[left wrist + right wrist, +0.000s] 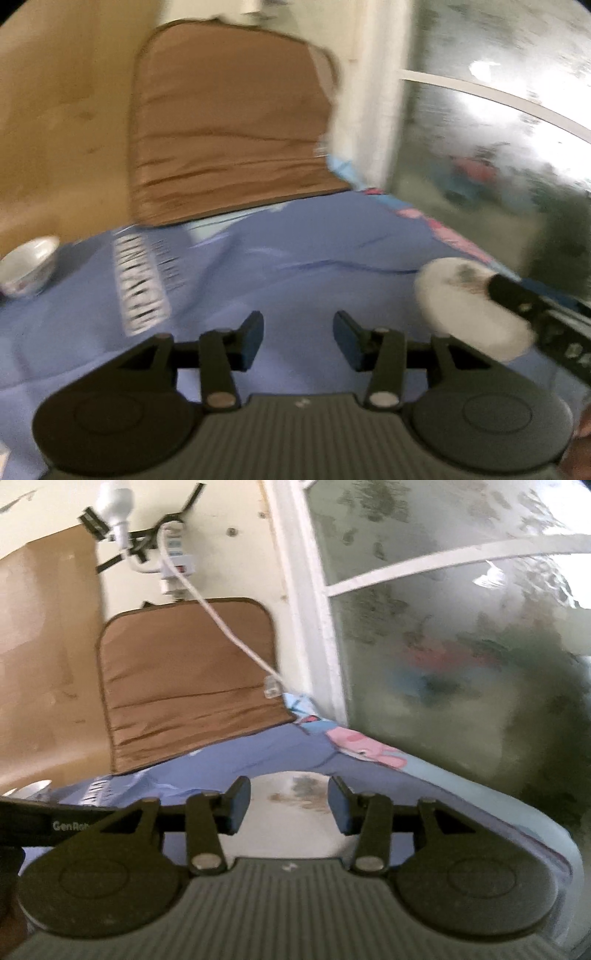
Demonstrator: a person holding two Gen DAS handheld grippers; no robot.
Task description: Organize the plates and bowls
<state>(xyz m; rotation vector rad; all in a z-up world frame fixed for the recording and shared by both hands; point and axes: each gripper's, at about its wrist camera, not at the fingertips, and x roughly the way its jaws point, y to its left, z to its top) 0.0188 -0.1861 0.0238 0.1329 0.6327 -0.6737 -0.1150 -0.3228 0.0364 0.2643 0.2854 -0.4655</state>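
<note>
"GenRob", cut off, white on black body of left tongs (55,825); sheet print unreadable

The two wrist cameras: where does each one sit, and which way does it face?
Left wrist: sits on the left gripper, faces the brown cushion; bowl left, plate and right gripper on the right.
Right wrist: sits on the right gripper, looks over the plate; the left gripper's body shows at the left edge.
Shared: cushion, blue sheet, window, plate.
</note>
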